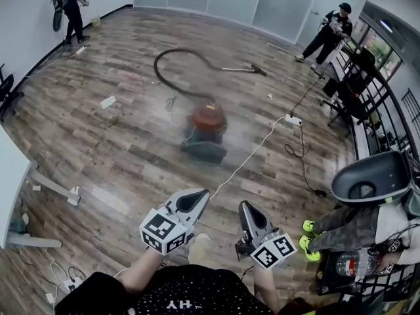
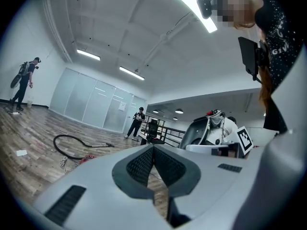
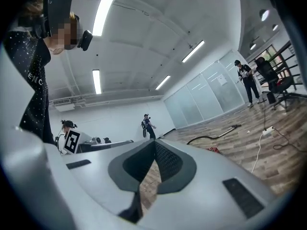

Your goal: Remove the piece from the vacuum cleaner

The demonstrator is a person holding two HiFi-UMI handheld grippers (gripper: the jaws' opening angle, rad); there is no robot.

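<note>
The vacuum cleaner [image 1: 207, 126], a red drum on a dark green base, stands on the wooden floor mid-room. Its black hose [image 1: 172, 77] loops away behind it to a thin wand [image 1: 239, 69] that ends in a floor nozzle [image 1: 260, 71]. My left gripper [image 1: 200, 194] and right gripper [image 1: 244, 205] hover side by side low in the head view, well short of the vacuum. Both are shut with nothing between the jaws. The left gripper view shows the shut left gripper [image 2: 153, 148] and the hose [image 2: 64, 146] far off. The right gripper view shows the shut right gripper [image 3: 154, 143] and the hose [image 3: 211, 138].
A white power cable [image 1: 252, 155] runs from the vacuum to a power strip [image 1: 293, 119]. A seated person with yellow shoes [image 1: 308, 238] is close on my right. Two people stand far off, at back left [image 1: 69, 8] and back right [image 1: 328, 35]. Black railing [image 1: 374, 104] lines the right side. Loose planks [image 1: 56, 188] lie left.
</note>
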